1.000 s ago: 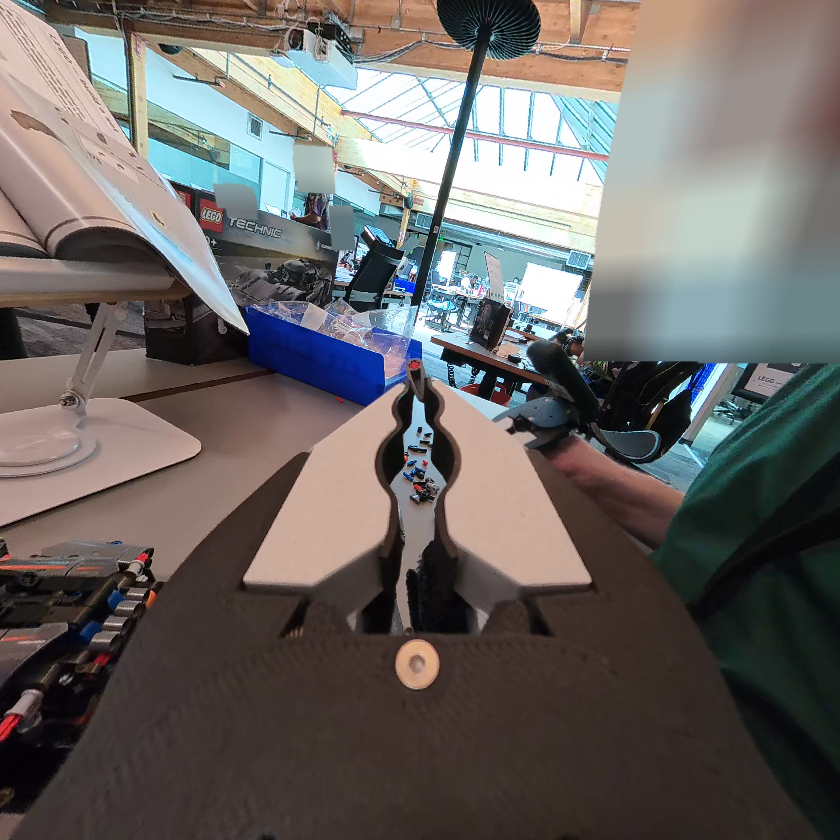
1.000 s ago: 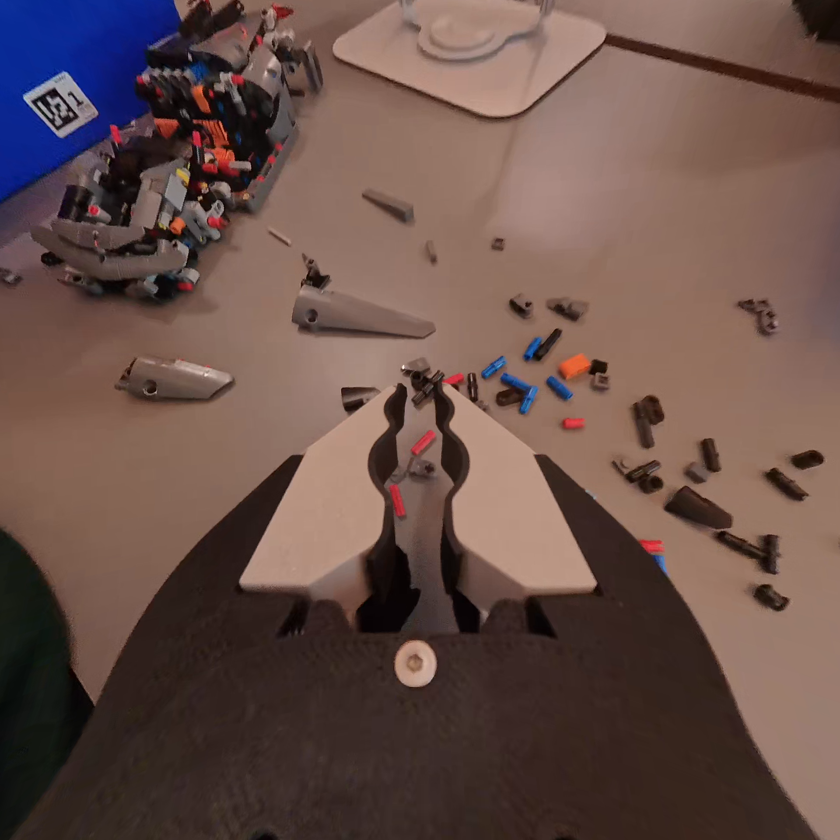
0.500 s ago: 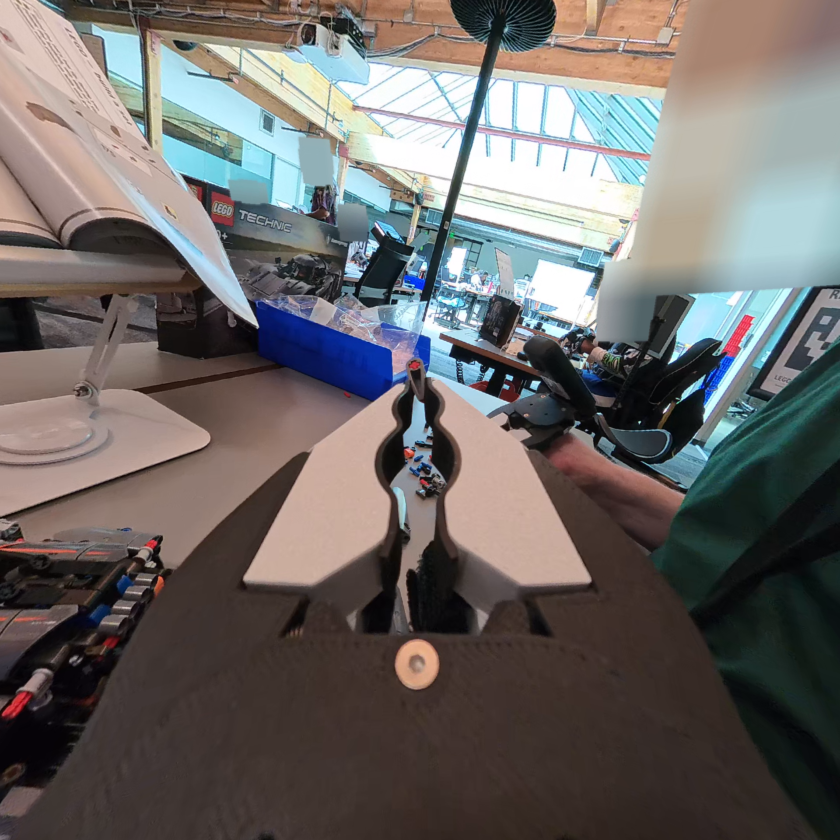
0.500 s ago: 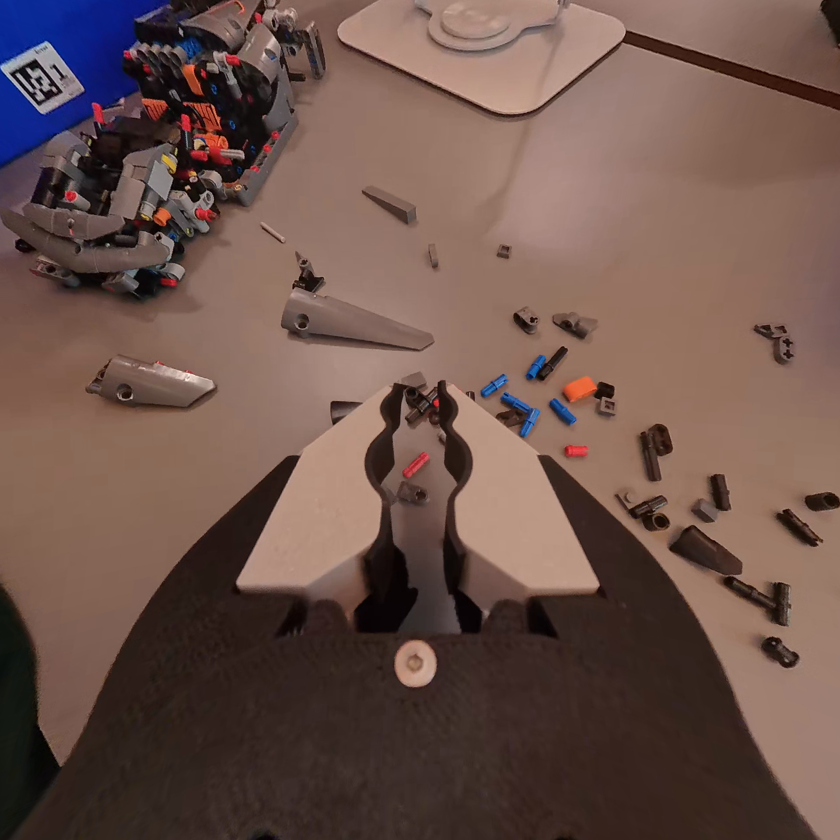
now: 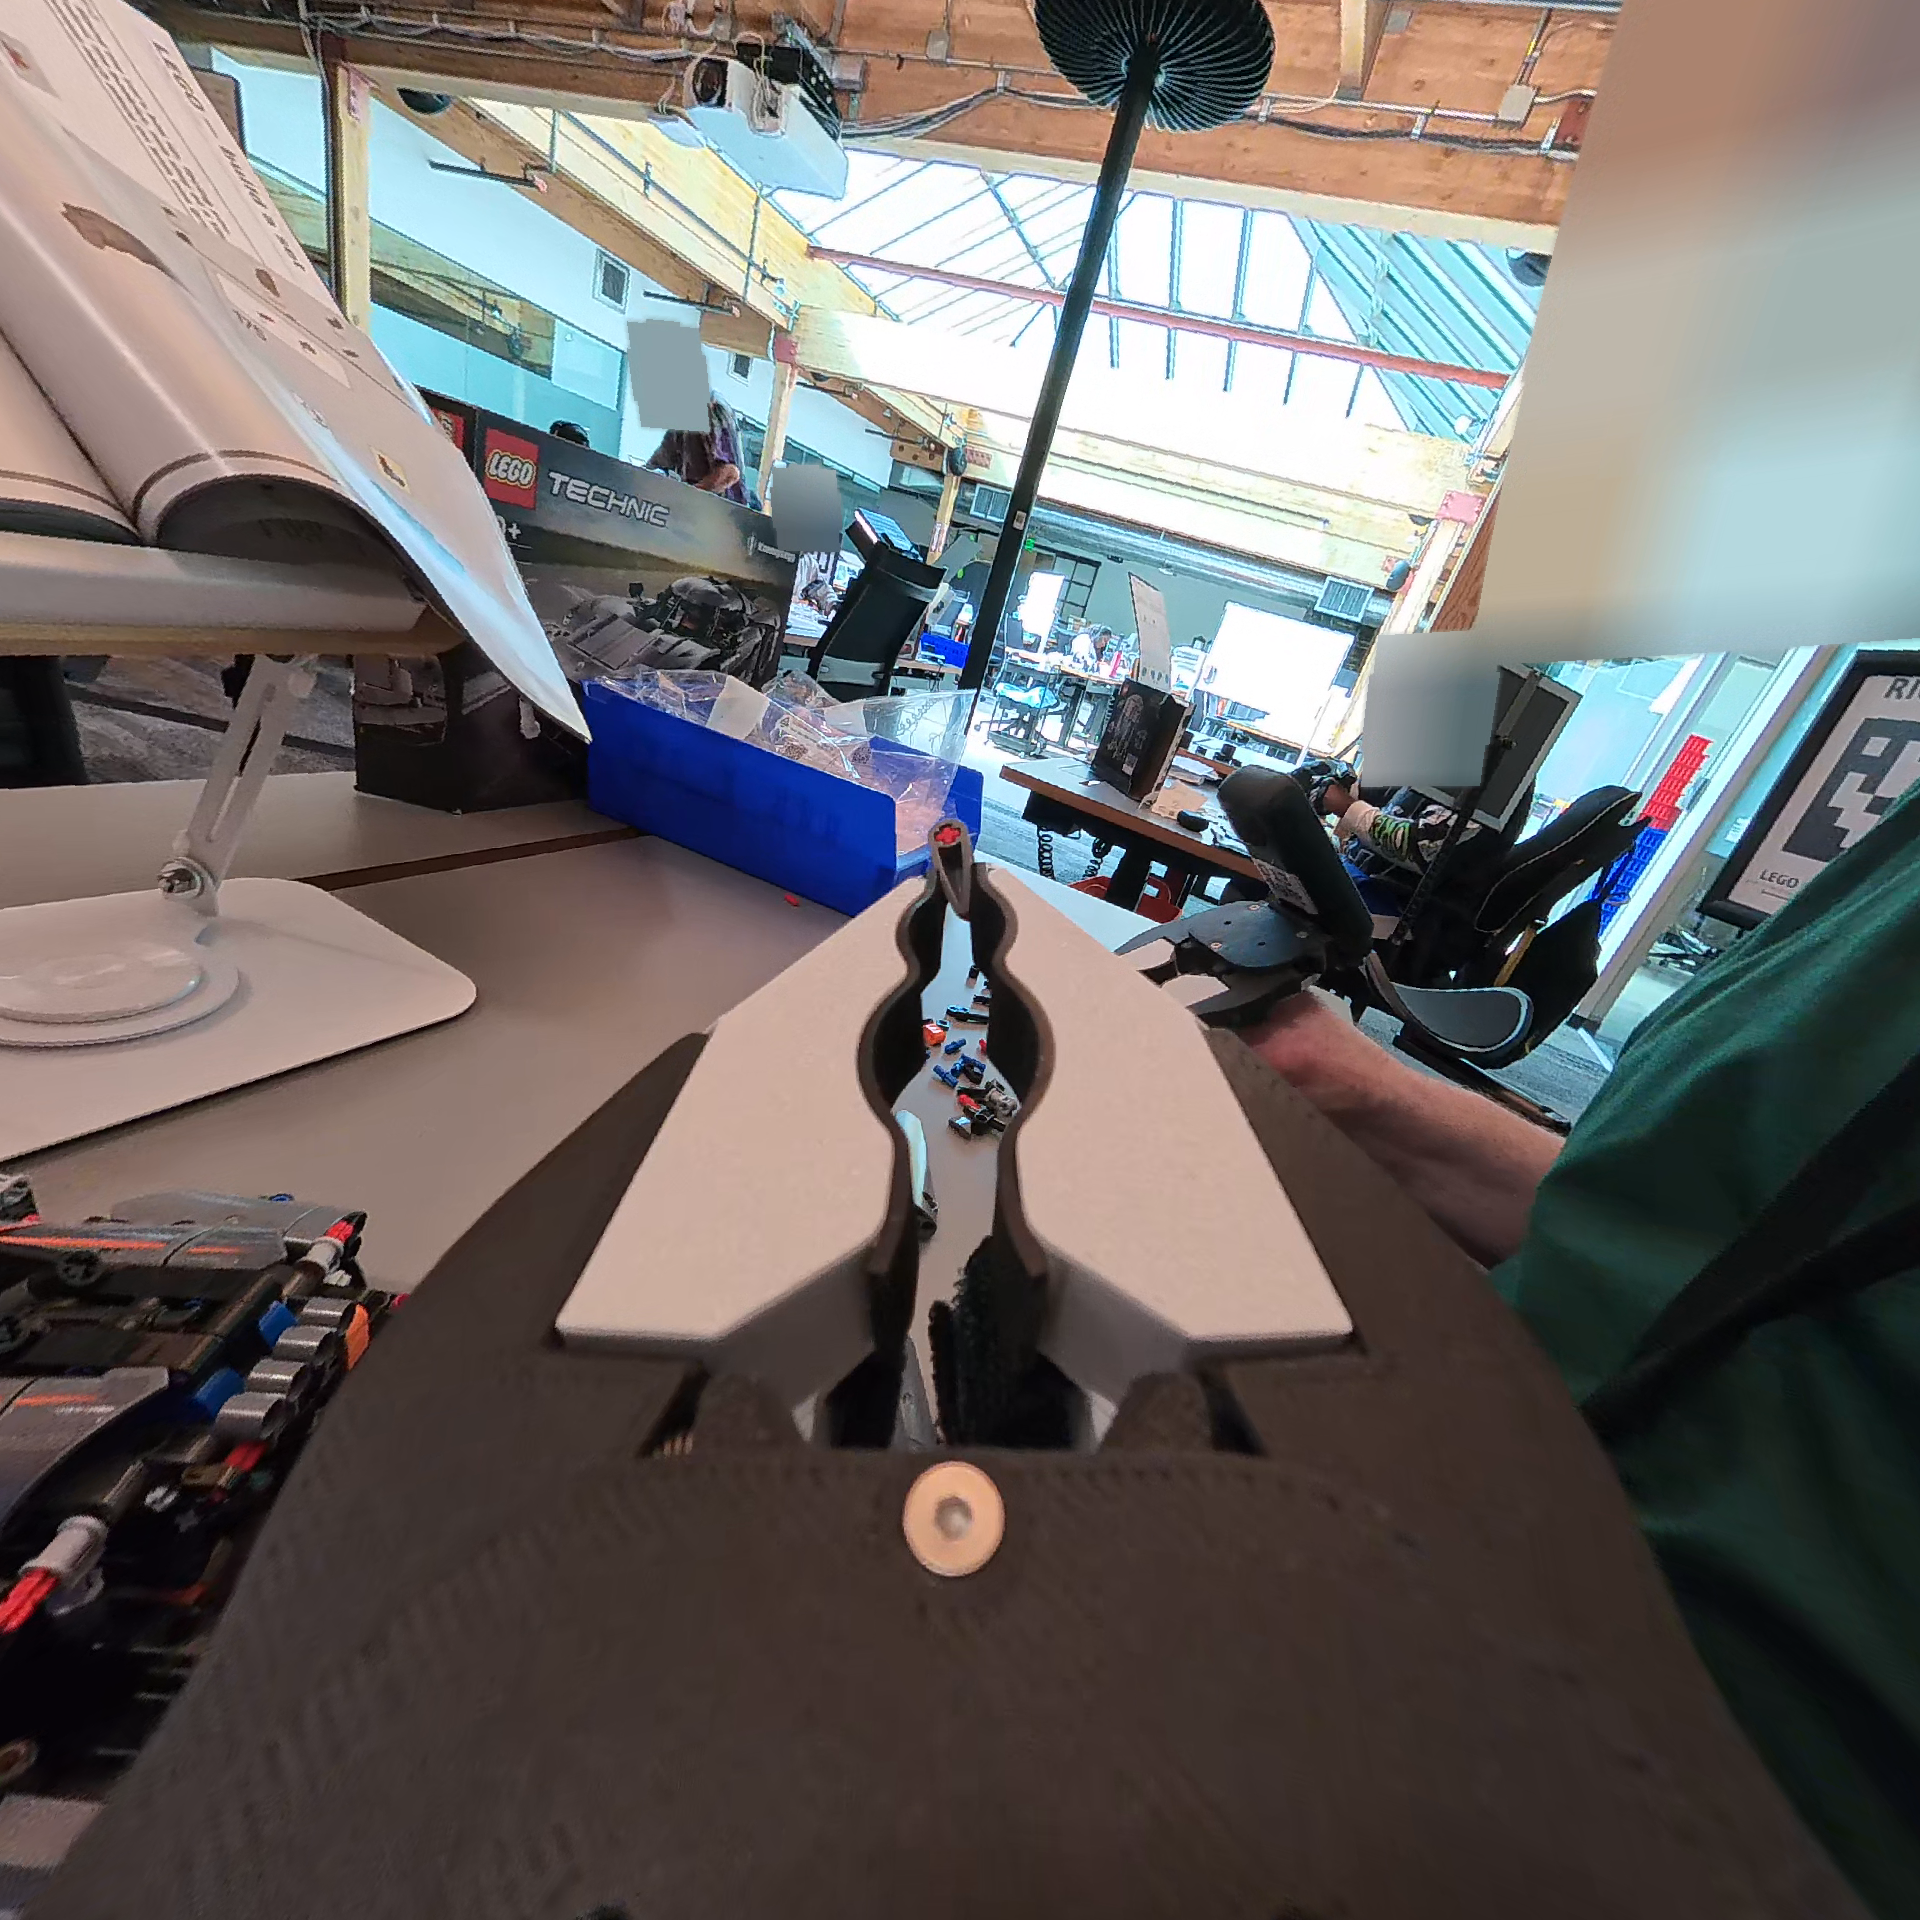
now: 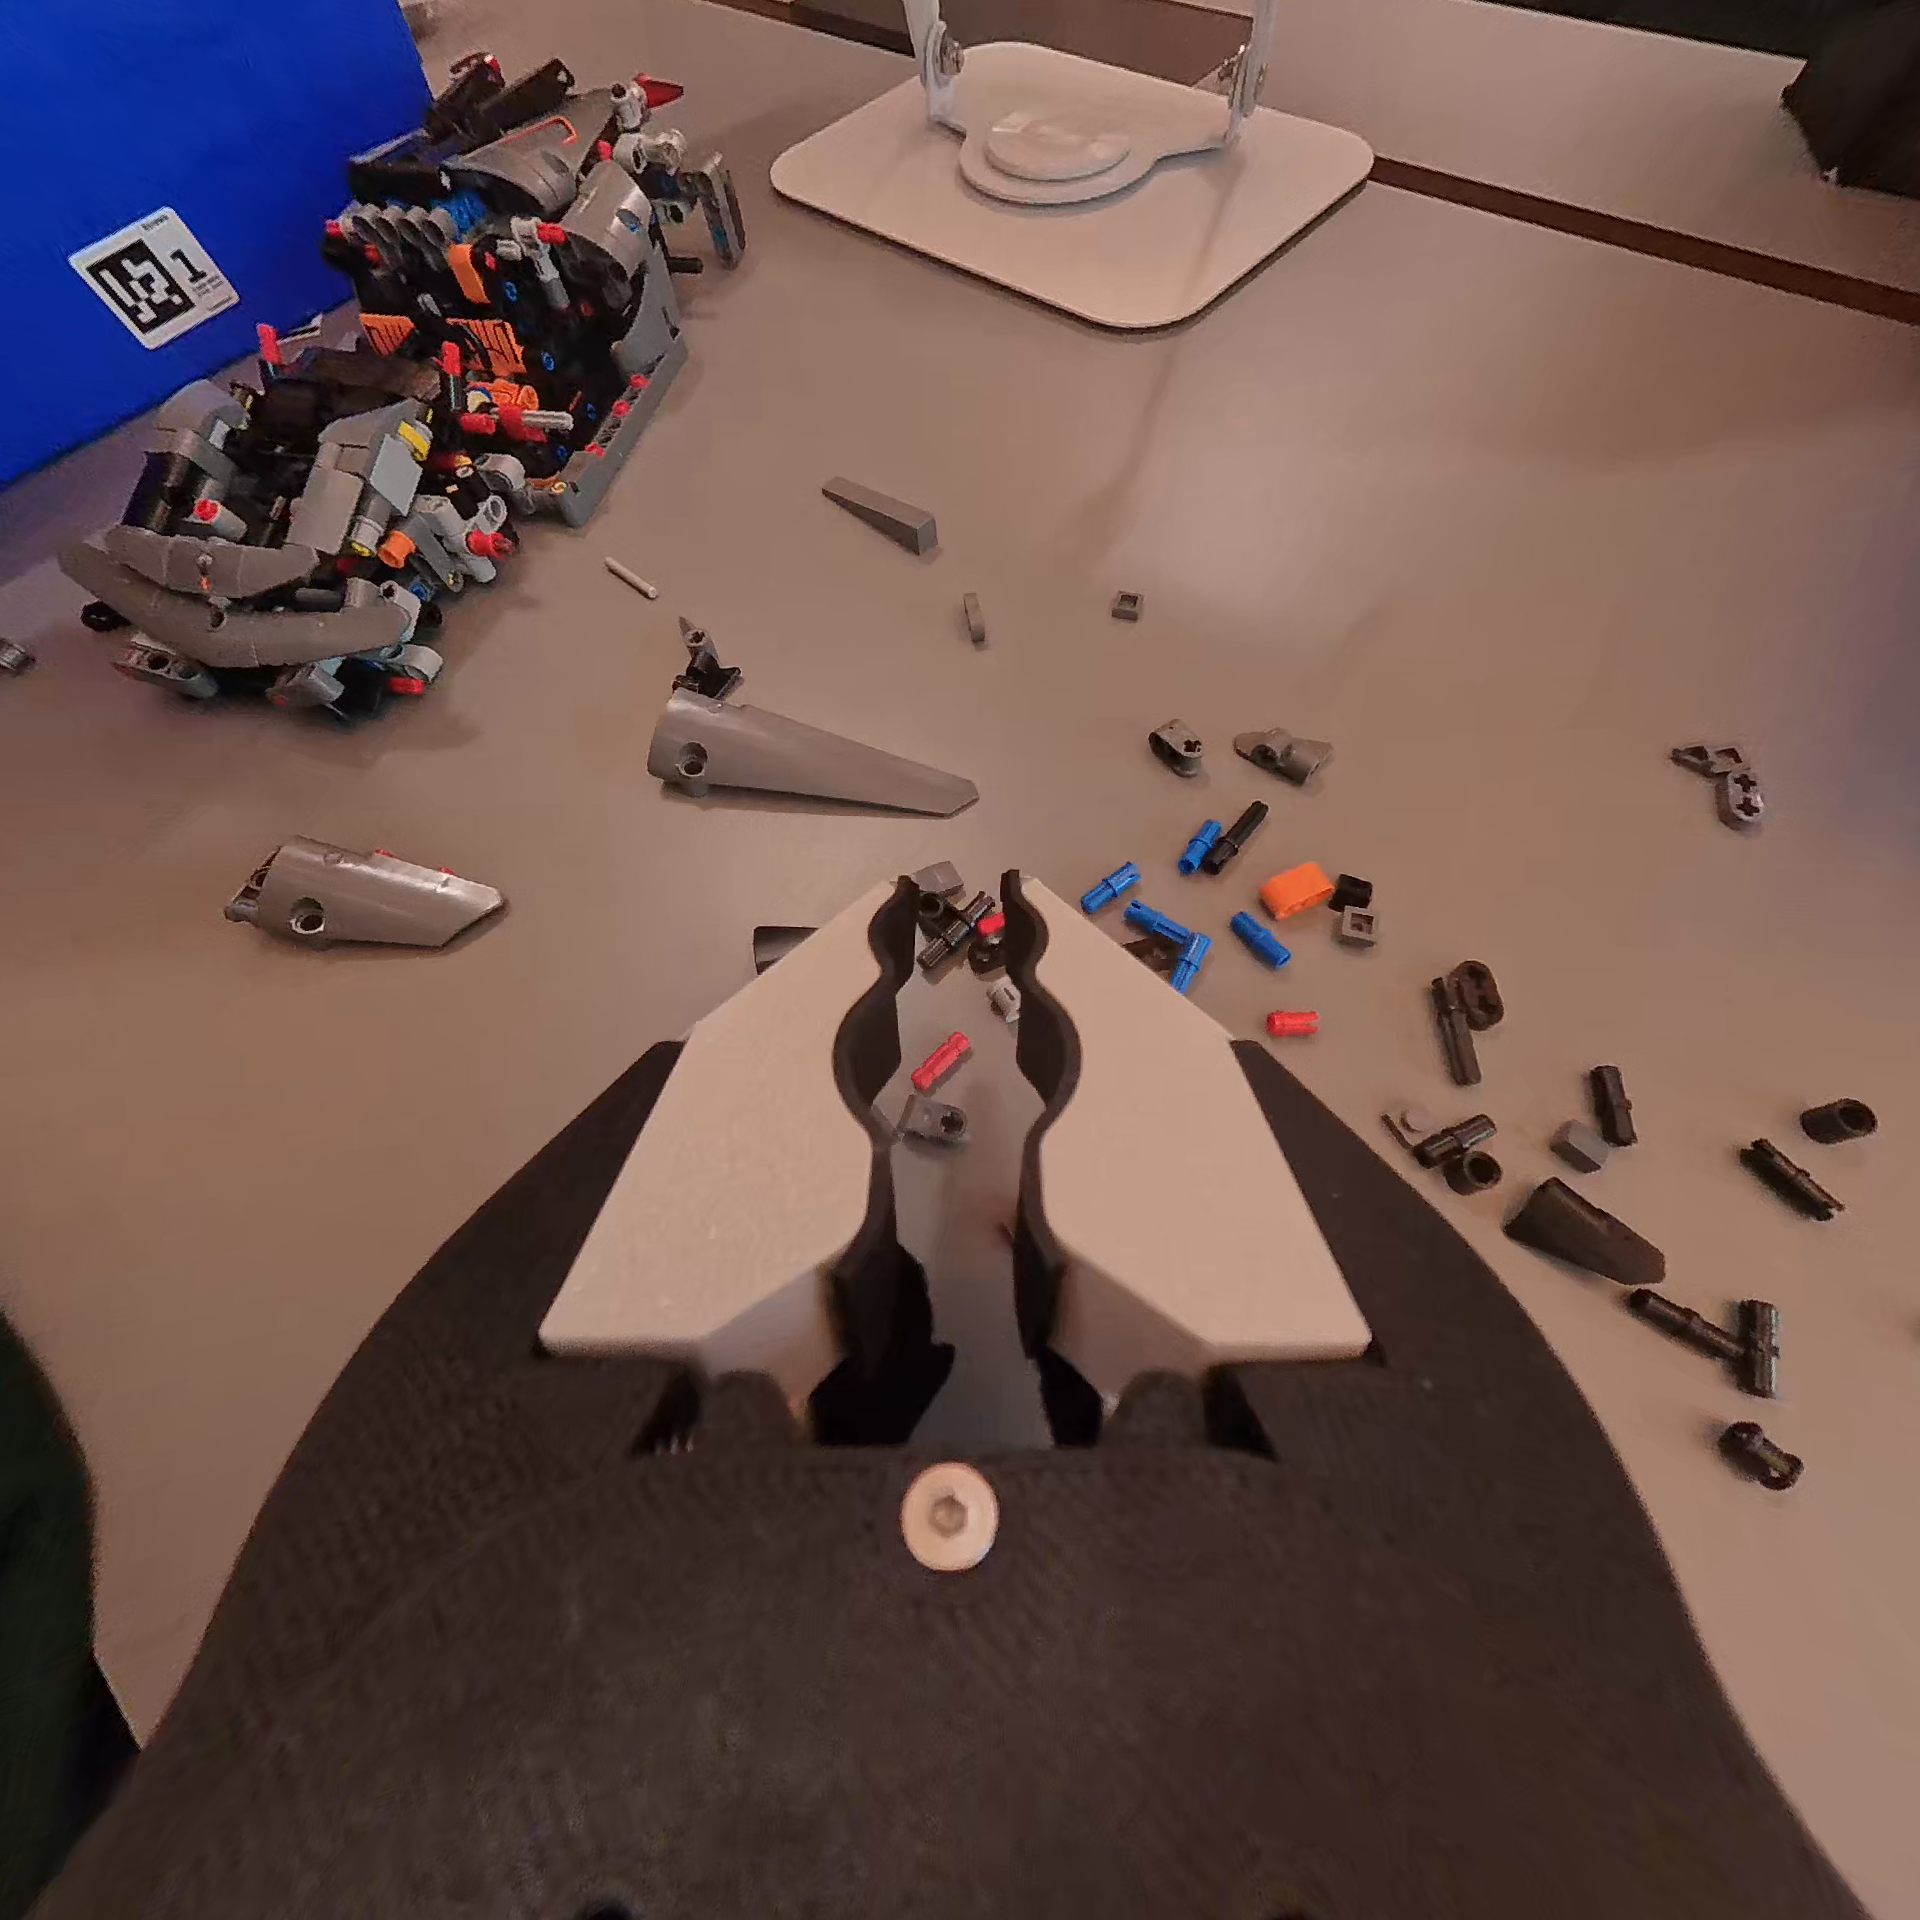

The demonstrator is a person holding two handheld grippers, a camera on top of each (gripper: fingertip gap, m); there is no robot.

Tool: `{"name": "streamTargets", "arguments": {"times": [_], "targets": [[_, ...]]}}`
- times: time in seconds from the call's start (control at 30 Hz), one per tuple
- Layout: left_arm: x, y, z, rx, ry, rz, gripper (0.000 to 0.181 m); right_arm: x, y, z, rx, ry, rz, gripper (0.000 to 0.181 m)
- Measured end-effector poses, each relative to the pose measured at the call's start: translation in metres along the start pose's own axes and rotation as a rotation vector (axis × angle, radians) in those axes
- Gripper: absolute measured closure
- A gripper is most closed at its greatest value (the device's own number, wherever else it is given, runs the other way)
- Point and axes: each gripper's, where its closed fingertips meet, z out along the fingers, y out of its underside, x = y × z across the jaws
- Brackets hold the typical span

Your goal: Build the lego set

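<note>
My left gripper (image 5: 954, 883) is shut on a small dark piece with a red cross end (image 5: 948, 837) and holds it up above the table. The part-built dark grey model (image 5: 156, 1351) lies at its lower left; it also shows in the right wrist view (image 6: 395, 436) at the far left. My right gripper (image 6: 961, 899) is slightly open and empty, low over the table, with its tips on either side of a cluster of black pins (image 6: 951, 925). A red pin (image 6: 940, 1060) lies between its fingers. Two grey wedge panels (image 6: 800, 764) (image 6: 358, 894) lie ahead and to the left.
Several loose blue, black, grey and orange parts (image 6: 1299, 888) are scattered to the right. A blue bin (image 6: 156, 208) stands at the far left and a white stand base (image 6: 1081, 177) at the back. The open booklet (image 5: 208, 364) sits on that stand. A green-sleeved arm (image 5: 1766, 1247) is at the right. About 25 cm separates my left fingertips from my right. The part-built dark grey model (image 5: 156, 1351) lies around 20 cm away from my left fingertips. Seen from the right wrist view (image 6: 389, 158) as well.
My right gripper has moved forward and lower, so its tips now flank the black pins. My left gripper still holds its piece, and its view has turned slightly to the right.
</note>
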Motion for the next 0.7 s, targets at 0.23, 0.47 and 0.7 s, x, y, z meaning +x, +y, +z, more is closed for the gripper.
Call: {"name": "streamTargets", "arguments": {"times": [0.23, 0.47, 0.7], "targets": [[-0.001, -0.001, -0.001, 0.003, 0.0, -0.005, 0.179, 0.001, 0.0, -0.005, 0.012, 0.018, 0.007, 0.164], [0.002, 0.0, -0.001, 0.003, 0.006, 0.0, 0.179, -0.005, 0.021, -0.022, -0.042, 0.054, 0.026, 0.159], [0.002, 0.004, 0.005, 0.004, 0.022, -0.019, 0.179, -0.013, 0.044, -0.014, -0.139, 0.06, 0.021, 0.153]]}}
